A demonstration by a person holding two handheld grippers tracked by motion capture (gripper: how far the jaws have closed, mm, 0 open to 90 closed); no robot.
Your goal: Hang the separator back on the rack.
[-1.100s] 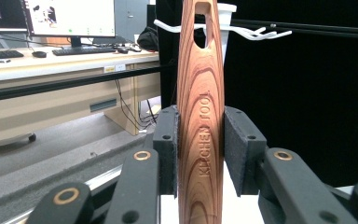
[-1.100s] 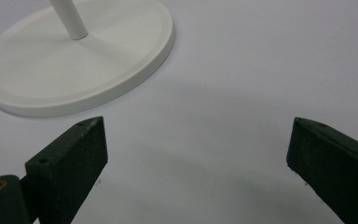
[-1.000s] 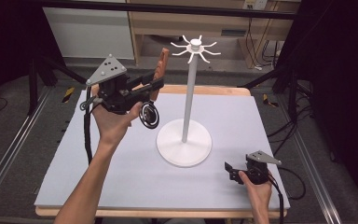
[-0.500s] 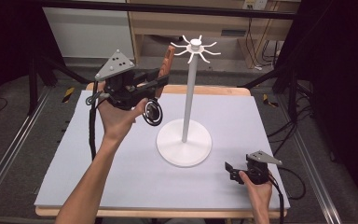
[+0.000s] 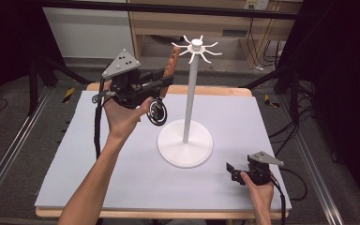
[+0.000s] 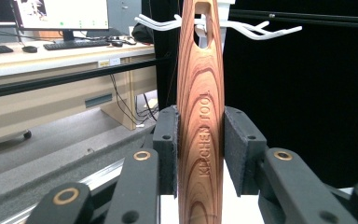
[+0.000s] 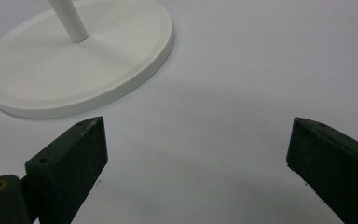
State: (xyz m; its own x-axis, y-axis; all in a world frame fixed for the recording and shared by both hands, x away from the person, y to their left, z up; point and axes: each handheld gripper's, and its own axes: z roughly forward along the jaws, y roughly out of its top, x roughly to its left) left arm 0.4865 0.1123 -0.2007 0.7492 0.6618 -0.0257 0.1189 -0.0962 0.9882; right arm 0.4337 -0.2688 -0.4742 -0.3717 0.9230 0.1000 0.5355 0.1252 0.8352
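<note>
In the upper middle of the high view, the left gripper [image 5: 161,84] is clamped on a wooden kitchen tool [image 5: 171,63] near the hooks of the white stand [image 5: 195,49], while the right gripper [image 5: 232,169] rests with its jaws apart at the lower right, and the hanging hole [image 6: 204,25] could miss a hook if the tool tilts.

Glossy striped wood handle [image 6: 200,116]; matt white stand [image 5: 185,146].

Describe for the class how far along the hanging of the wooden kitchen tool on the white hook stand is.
Done: the left gripper is shut on the wooden kitchen tool and holds it raised near the white hook stand. In hand: its hanging hole is lined up close to the hooks. Left: slipping the hole over a hook and letting go. The right gripper rests open on the table.
</note>
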